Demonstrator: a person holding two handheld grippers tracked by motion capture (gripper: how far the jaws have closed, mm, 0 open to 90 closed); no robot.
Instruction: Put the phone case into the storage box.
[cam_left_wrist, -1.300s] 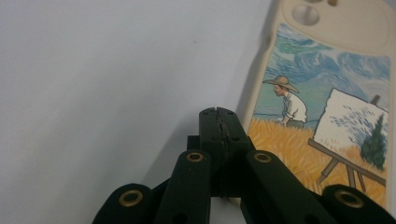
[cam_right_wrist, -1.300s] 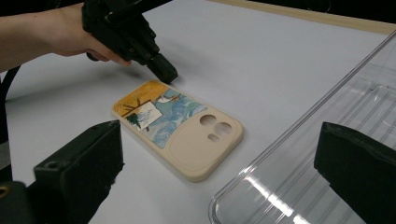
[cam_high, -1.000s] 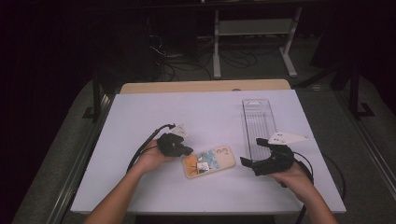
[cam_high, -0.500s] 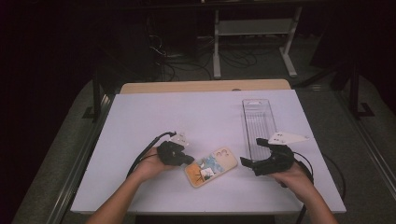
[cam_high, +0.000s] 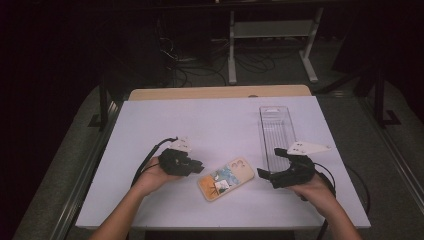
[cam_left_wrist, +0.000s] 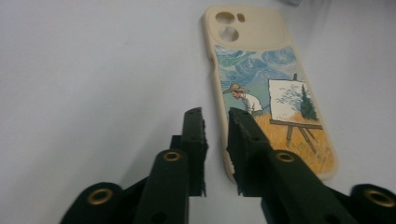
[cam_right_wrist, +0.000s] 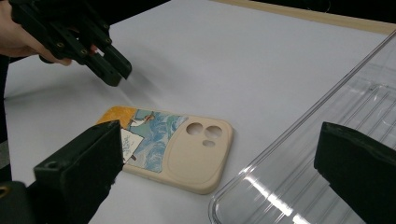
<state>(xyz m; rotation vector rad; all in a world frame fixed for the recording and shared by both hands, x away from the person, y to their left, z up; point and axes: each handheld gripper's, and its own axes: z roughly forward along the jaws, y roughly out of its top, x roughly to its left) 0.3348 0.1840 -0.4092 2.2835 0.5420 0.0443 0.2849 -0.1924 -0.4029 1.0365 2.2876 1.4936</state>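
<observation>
A beige phone case (cam_high: 226, 178) printed with a painter at an easel lies flat, camera holes up, near the table's front edge. My left gripper (cam_high: 198, 168) sits just left of it, its jaws almost together with nothing between them. In the left gripper view its tips (cam_left_wrist: 215, 114) hover beside the long edge of the case (cam_left_wrist: 261, 79). My right gripper (cam_high: 268, 162) stands wide open to the right of the case, between it and a clear plastic tray (cam_high: 276, 130). The right gripper view looks between those spread jaws (cam_right_wrist: 217, 140) at the case (cam_right_wrist: 187, 149) and the left gripper (cam_right_wrist: 114, 70).
The white table top (cam_high: 215, 125) spreads wide behind both hands. The long clear tray (cam_right_wrist: 327, 140) runs front to back at the right, close to my right gripper. Cables trail from both grippers toward the front edge. Beyond the table are dark floor and a stand.
The left gripper came in toward the case, then drew back a little. The case slid slightly toward the front right and turned a bit. The right gripper stayed put.
</observation>
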